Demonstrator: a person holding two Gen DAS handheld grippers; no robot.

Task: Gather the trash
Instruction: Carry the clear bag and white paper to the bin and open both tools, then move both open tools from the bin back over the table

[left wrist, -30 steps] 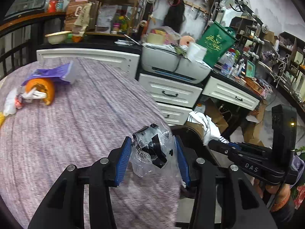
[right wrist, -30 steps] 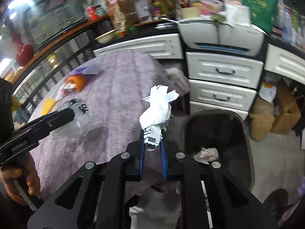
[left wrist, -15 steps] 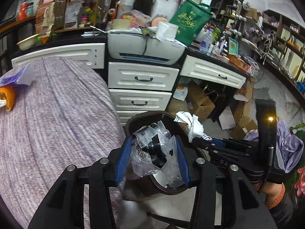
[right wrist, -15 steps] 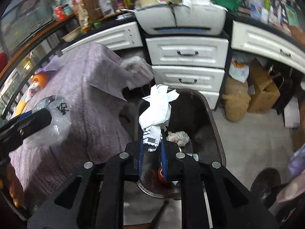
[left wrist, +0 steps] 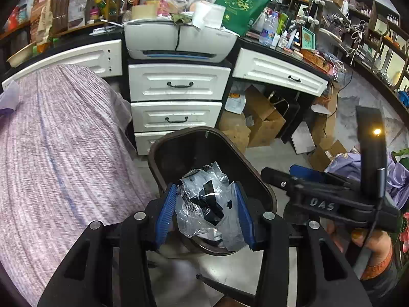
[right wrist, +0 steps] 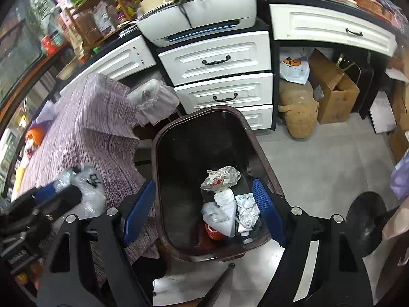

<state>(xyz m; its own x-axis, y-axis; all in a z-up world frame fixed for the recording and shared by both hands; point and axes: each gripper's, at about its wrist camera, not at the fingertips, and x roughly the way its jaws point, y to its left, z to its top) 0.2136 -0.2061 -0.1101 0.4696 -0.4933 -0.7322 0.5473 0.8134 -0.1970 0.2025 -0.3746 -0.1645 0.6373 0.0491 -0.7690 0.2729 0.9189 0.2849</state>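
My left gripper (left wrist: 205, 211) is shut on a crumpled clear plastic bag (left wrist: 207, 202) with black print and holds it above the dark brown trash bin (left wrist: 163, 153). My right gripper (right wrist: 204, 204) is open and empty over the same bin (right wrist: 156, 163). White crumpled paper (right wrist: 244, 213) and other wrappers (right wrist: 221, 176) lie at the bin's bottom. The right gripper also shows in the left wrist view (left wrist: 304, 174), and the left gripper with its bag shows in the right wrist view (right wrist: 84, 189).
A table with a purple cloth (left wrist: 58, 153) stands left of the bin, with an orange peel (right wrist: 35, 133) on it. White drawers (left wrist: 176, 102) under a printer (left wrist: 179, 41) stand behind. Cardboard boxes (left wrist: 263, 122) sit on the floor to the right.
My right gripper has opened and dropped the white paper into the bin. My left gripper has carried the plastic bag from the table's edge to above the bin.
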